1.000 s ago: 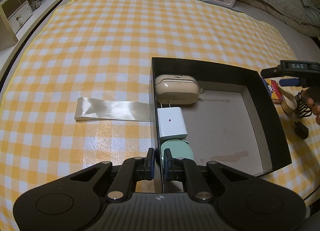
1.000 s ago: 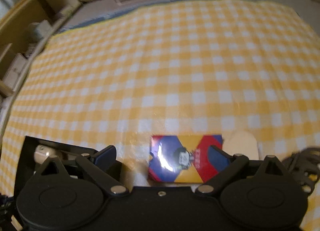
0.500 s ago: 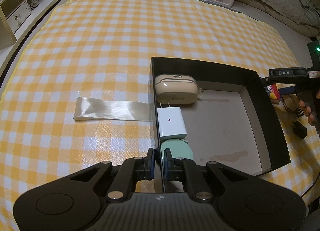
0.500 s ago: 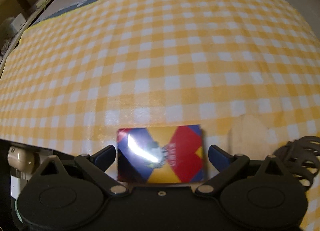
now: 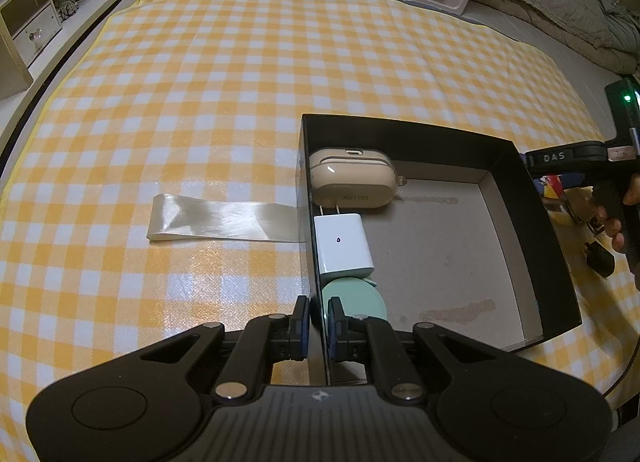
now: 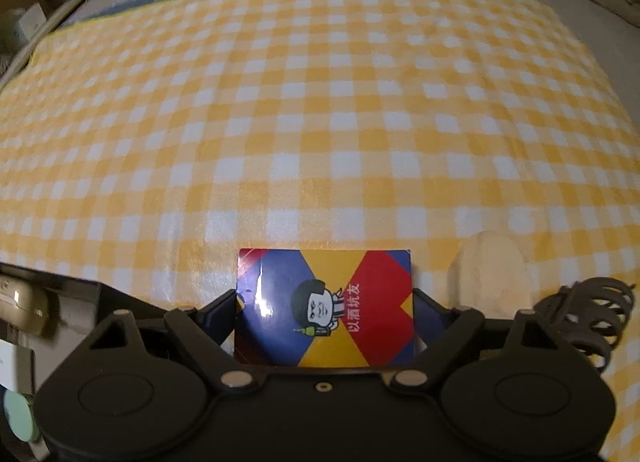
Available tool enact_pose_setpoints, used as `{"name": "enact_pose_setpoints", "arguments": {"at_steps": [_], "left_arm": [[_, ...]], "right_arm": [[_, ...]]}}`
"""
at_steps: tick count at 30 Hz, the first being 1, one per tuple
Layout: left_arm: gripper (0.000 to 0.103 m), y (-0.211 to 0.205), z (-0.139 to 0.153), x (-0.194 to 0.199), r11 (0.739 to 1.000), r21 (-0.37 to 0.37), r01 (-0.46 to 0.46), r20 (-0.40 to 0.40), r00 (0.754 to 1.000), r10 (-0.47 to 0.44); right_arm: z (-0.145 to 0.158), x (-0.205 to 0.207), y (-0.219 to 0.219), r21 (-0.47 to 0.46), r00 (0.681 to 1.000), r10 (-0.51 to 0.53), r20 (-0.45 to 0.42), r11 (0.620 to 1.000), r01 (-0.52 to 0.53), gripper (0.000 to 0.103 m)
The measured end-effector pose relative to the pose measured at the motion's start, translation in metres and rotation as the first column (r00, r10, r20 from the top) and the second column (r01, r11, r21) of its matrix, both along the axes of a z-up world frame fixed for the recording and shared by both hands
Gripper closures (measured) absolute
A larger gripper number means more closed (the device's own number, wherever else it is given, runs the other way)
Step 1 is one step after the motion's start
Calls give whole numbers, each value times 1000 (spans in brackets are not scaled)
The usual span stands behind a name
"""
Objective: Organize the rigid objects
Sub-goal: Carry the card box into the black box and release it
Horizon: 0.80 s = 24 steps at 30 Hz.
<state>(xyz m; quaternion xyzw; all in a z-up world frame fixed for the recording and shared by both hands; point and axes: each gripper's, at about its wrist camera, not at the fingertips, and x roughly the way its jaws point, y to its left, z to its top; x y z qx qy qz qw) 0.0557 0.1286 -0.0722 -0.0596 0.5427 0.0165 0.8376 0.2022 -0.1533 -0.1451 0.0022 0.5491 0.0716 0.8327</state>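
Nearest the right wrist camera: right tongs (image 6: 324, 312), spread wide and just closing inward, straddling the card box (image 6: 324, 310) (blue, yellow and red, cartoon face). Tips sit at or just beside its two short sides; firm contact cannot be told. Risk: pads meet only the glossy edges and the box slips or tips on lift.

To its right, near: brown hair claw (image 6: 592, 316) and a pale flat piece (image 6: 490, 266), both just beside the tongs. Risk: the right fingertip snags the claw or drags it along.

Nearest the left wrist camera: left tongs (image 5: 318, 328), pressed together on the near-left wall of the black box (image 5: 532, 221), steadying it. Risk: if this pinch loosens, the box slides on the slick checked cloth (image 5: 240, 101) when something is dropped in.

Inside the box, along its left wall, near to far: green round item (image 5: 356, 298), white charger (image 5: 342, 246), beige earbud case (image 5: 354, 179). The floor to the right is bare, so crowding is unlikely.

Left of the box: satin ribbon (image 5: 220, 217), lying flat.
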Motion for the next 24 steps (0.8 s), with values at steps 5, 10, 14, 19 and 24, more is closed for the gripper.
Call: {"name": "enact_pose_setpoints", "arguments": {"at_steps": [5,10,14,19,24], "left_arm": [[93,-1,0,0,1000,2,-1,-1,1000,1],[93,-2,-1,1,1000,5,1,0,1000,-1],[93,-2,-1,1,1000,4,2,0,1000,-2],[93,-2,-1,1,1000,3,1,0,1000,-1],[93,-2,0,1,1000,5,2,1,1000,-2]], "right_arm": [[53,-15,-21,81,995,-22,101,997,14,14],[91,-31,-21,158,984,-30,177,987,2,14],[115,-42,-11,213,977,-7,215,976,-40,14],[123,-51,18,256,978,45,206,962,-98,14],[114,-57,50,305,985,111,134,941,-148,14]]}}
